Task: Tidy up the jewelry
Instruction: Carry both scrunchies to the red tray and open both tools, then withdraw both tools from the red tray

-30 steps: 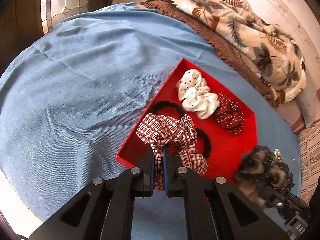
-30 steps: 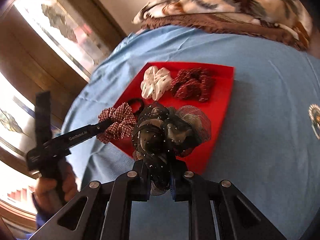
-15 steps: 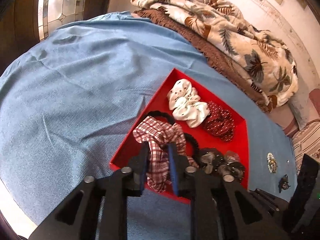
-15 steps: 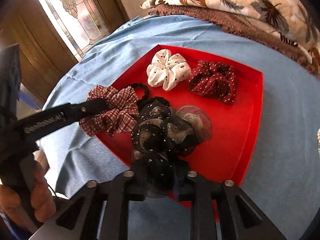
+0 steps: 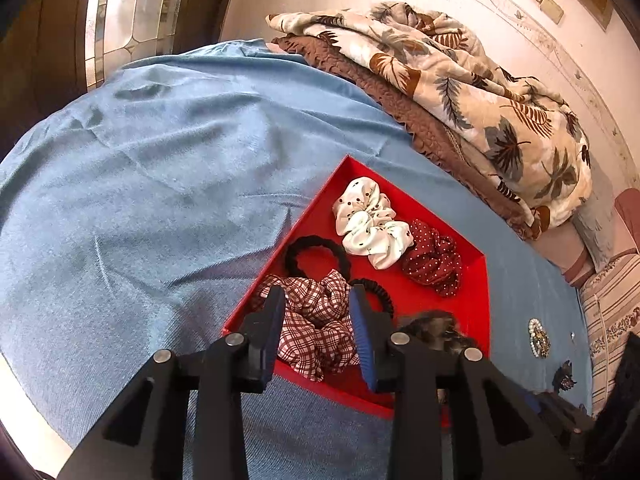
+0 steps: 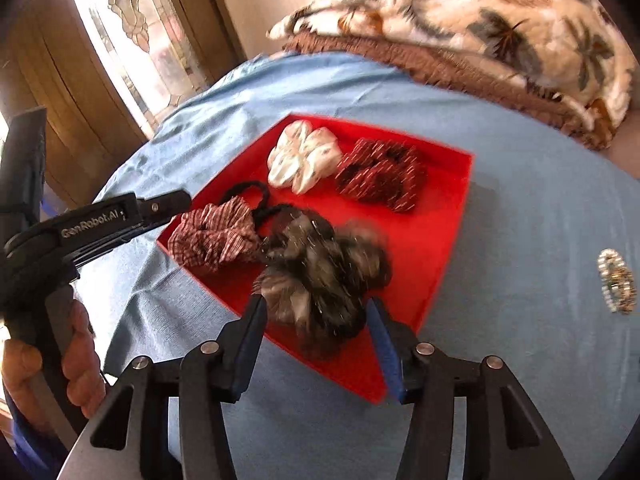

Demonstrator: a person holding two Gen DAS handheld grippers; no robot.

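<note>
A red tray lies on the blue cloth. In it are a white dotted scrunchie, a dark red dotted scrunchie, black hair ties, a red plaid scrunchie and a dark mesh scrunchie. My left gripper is open, its jaws either side of the plaid scrunchie. My right gripper is open, its jaws either side of the mesh scrunchie, which rests at the tray's near edge.
A beaded brooch and a small dark ornament lie on the blue cloth right of the tray. A folded leaf-print blanket lies behind the tray. A glass door is at left.
Both grippers have opened. The left let go of the plaid scrunchie and the right let go of the mesh scrunchie; both scrunchies now lie in the tray.
</note>
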